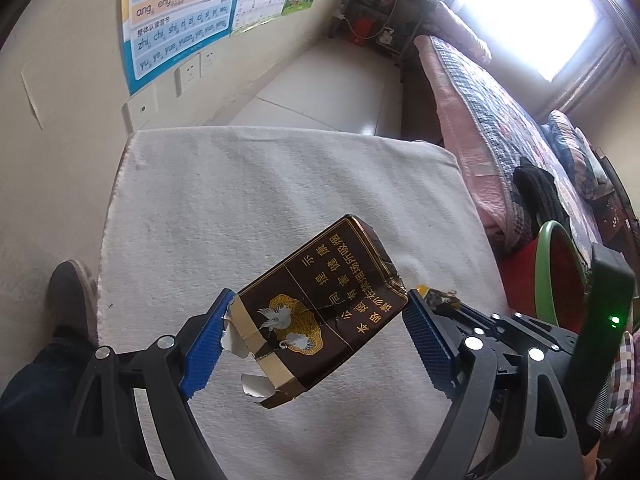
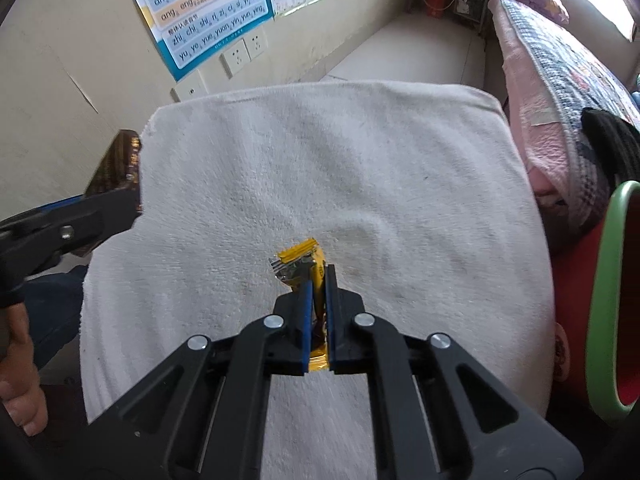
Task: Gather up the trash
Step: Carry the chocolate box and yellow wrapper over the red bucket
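My left gripper [image 1: 320,308] is shut on a torn dark brown cigarette pack [image 1: 320,304] with gold lettering and holds it tilted above the white towel-covered table [image 1: 248,200]. The pack [image 2: 116,164] and left gripper also show at the left edge of the right wrist view. My right gripper [image 2: 319,276] is shut on a crumpled yellow wrapper [image 2: 304,264], held above the towel [image 2: 360,160]. A piece of that wrapper [image 1: 438,294] shows in the left wrist view behind the left gripper's right finger.
A green-rimmed red bin [image 2: 616,300] stands at the right of the table, also in the left wrist view [image 1: 560,276]. A bed with a patterned quilt [image 1: 500,128] runs along the right. A wall with posters [image 1: 180,12] and sockets lies behind.
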`<state>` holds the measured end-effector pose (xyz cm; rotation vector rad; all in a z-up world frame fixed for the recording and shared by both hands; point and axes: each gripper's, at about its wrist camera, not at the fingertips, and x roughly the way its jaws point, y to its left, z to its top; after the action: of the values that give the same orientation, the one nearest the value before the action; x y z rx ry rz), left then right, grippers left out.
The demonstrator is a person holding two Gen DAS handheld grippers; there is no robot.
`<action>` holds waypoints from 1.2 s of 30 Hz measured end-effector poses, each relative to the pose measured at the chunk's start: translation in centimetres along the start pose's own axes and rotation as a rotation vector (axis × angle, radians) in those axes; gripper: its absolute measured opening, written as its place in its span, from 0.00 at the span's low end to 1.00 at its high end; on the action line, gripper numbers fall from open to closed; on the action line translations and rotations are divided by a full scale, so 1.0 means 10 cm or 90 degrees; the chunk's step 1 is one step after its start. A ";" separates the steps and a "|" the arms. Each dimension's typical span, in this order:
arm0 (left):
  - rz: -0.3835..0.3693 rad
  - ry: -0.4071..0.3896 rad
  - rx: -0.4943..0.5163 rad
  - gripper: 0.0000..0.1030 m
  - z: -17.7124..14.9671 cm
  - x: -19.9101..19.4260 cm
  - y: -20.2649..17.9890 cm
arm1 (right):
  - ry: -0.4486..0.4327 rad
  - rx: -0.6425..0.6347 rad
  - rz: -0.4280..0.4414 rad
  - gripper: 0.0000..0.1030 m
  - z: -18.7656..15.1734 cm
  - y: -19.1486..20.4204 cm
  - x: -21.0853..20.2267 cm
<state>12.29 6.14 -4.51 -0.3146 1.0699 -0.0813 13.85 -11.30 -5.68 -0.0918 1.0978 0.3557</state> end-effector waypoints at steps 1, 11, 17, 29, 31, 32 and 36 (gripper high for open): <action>-0.003 -0.002 0.003 0.78 0.01 -0.01 -0.02 | -0.005 0.002 -0.001 0.06 -0.01 -0.01 -0.06; -0.024 -0.027 0.042 0.78 0.06 -0.15 -0.33 | -0.045 -0.006 -0.026 0.06 -0.07 -0.08 -0.55; -0.029 -0.030 0.061 0.78 0.03 -0.20 -0.46 | -0.068 0.009 -0.035 0.06 -0.10 -0.21 -0.72; -0.043 -0.032 0.117 0.78 0.00 -0.24 -0.85 | -0.108 0.045 -0.053 0.06 -0.11 -0.60 -1.02; -0.048 -0.033 0.125 0.78 0.00 -0.24 -0.93 | -0.115 0.052 -0.056 0.06 -0.12 -0.68 -1.07; -0.052 -0.033 0.130 0.78 0.00 -0.24 -0.98 | -0.117 0.055 -0.057 0.06 -0.12 -0.70 -1.09; -0.064 -0.034 0.146 0.78 0.02 -0.23 -1.15 | -0.125 0.068 -0.062 0.06 -0.12 -0.84 -1.14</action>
<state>12.33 -4.33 0.86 -0.1615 0.9816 -0.2817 10.89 -22.15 2.98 -0.0156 0.9130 0.2137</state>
